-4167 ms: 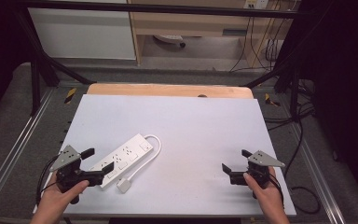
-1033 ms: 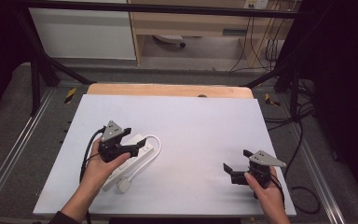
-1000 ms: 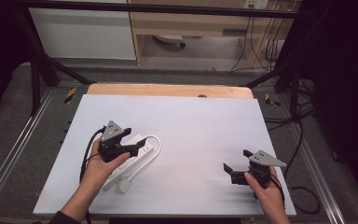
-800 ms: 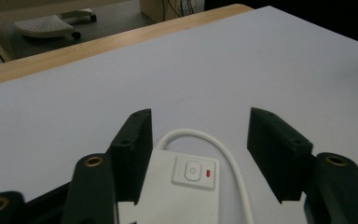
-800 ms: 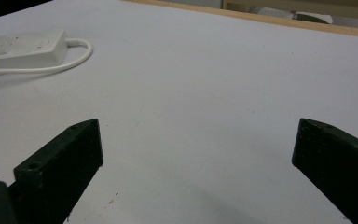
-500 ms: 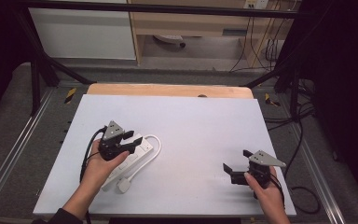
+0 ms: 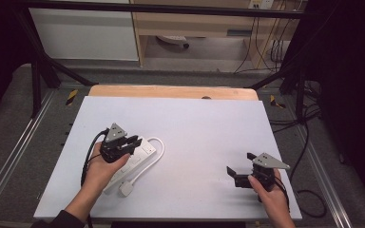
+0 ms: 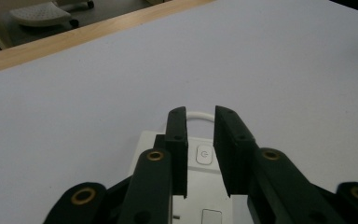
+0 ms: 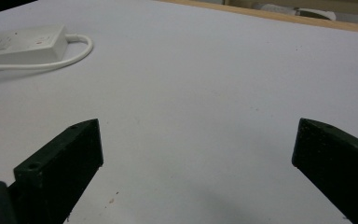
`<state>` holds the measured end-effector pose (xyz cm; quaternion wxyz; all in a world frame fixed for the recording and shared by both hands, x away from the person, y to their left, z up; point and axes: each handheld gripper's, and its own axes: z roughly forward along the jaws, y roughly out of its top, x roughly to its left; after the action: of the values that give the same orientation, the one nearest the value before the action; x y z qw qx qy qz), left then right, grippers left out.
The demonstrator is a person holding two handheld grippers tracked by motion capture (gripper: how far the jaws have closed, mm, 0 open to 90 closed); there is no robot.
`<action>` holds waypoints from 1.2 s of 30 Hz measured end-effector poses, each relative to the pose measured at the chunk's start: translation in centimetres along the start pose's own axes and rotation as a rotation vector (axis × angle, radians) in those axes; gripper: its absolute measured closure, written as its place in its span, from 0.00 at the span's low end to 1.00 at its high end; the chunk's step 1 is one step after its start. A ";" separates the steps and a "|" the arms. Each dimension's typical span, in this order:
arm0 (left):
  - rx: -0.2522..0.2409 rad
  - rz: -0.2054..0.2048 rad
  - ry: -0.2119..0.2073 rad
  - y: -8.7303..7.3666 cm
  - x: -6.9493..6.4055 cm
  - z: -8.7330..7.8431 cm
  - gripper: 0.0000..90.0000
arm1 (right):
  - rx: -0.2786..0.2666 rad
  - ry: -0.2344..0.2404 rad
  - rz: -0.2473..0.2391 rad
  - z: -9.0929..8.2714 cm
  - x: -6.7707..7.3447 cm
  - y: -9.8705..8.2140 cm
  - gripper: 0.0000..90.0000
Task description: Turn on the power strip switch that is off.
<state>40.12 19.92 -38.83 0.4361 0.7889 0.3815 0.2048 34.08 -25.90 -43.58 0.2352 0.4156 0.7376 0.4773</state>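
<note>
a white power strip (image 7: 135, 159) lies on the left part of the white table (image 7: 209, 128), its cord (image 7: 158, 145) looping off its far end. the left gripper (image 8: 200, 126) hangs right over that far end, jaws a narrow gap apart, the strip's power button (image 8: 205, 155) seen between them. the right gripper (image 7: 237, 173) sits well apart from the strip toward the table's right near corner, jaws wide apart with nothing between them.

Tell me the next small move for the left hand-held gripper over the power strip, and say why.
Probably ease the left hand-held gripper straight down onto the power button. Its jaws stand nearly closed with a narrow gap, right above that button at the corded end of the white power strip, so a press looks likely.
</note>
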 end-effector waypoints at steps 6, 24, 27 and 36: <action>0.025 -0.008 -0.023 -0.2 0.1 0.3 0.91 | 0.001 0.000 -0.001 0.0 0.1 0.0 0.03; 0.074 -0.034 -0.035 -1.3 0.9 0.8 1.00 | 0.000 0.001 -0.005 0.0 0.2 0.0 0.03; 0.082 -0.036 -0.038 -1.5 0.9 0.9 1.00 | 0.001 0.003 -0.005 0.0 0.2 0.0 0.03; 0.118 -0.035 -0.050 -2.1 0.8 1.0 1.00 | -0.001 0.002 -0.006 0.0 0.2 0.0 0.03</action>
<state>40.39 20.68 -41.12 0.4019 0.8113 0.3954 0.1546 34.03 -25.74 -43.55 0.2360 0.4131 0.7389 0.4772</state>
